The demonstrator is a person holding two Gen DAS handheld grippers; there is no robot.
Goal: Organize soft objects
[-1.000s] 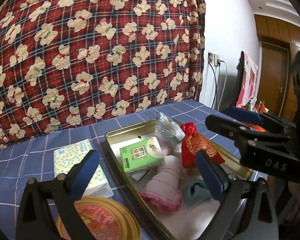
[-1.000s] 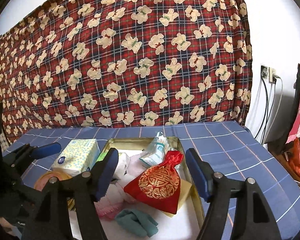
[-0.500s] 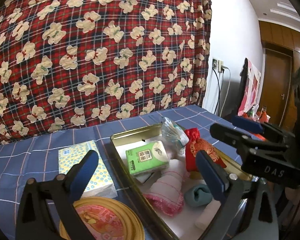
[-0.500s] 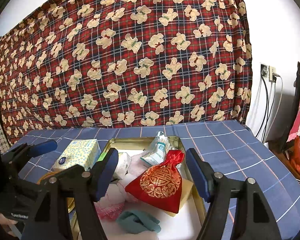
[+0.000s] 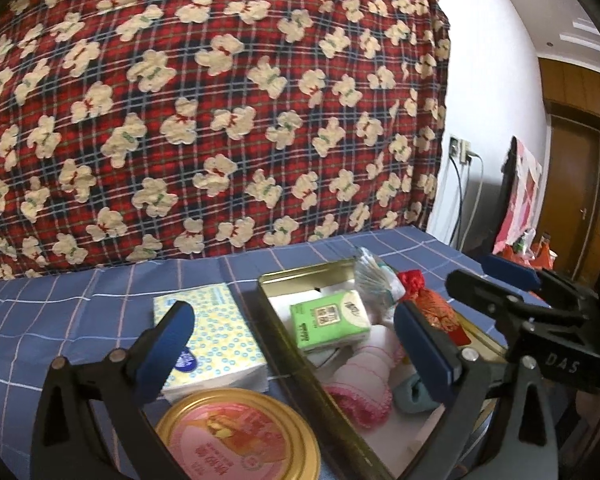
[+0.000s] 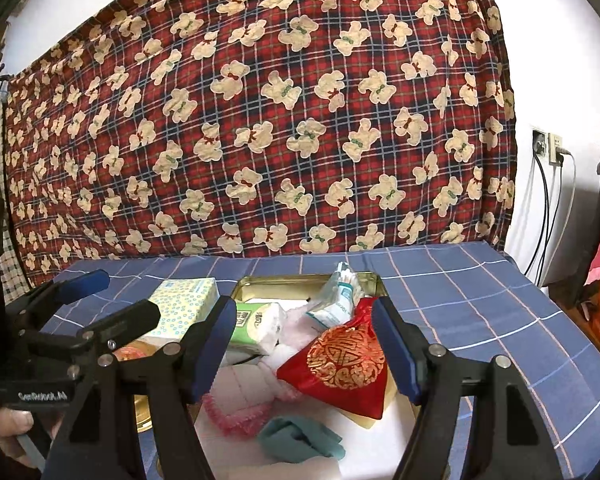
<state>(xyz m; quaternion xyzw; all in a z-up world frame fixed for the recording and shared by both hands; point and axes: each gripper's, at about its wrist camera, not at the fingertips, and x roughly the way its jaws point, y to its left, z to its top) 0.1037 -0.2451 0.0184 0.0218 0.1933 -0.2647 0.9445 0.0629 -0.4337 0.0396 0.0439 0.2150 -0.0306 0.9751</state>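
While both hand-held grippers hover empty, the sorting reads as mostly done, by judgement.

Nearest, left hand-held gripper (image 5: pixel 292 344): jaws spread, nothing between them, over the seam between lid and tin. Right hand-held gripper (image 6: pixel 304 340): jaws likewise parted, holding nothing, above the red pouch.

Round gold tin lid with pink picture (image 5: pixel 236 436): on the tabletop, outside the tin.

Rectangular gold metal tin (image 5: pixel 300 364): holds a teal folded cloth (image 6: pixel 300 438), a white cloth with pink crochet edging (image 6: pixel 236 404), a red embroidered drawstring pouch (image 6: pixel 342 364), a green-and-white tissue pack (image 5: pixel 330 318) and a clear packet of cotton swabs (image 6: pixel 342 294) leaning at the far wall.

Yellow dotted tissue pack (image 5: pixel 210 338): lies just beside the tin's left wall, apparently the one soft item left to stow.

Blue checked tabletop cloth (image 6: pixel 480 304); red plaid bear-print fabric (image 6: pixel 260 120) behind.

Change against the earlier frames: the left view has shifted leftward, so the tin sits further right in it; the right gripper's opening and place are unchanged.
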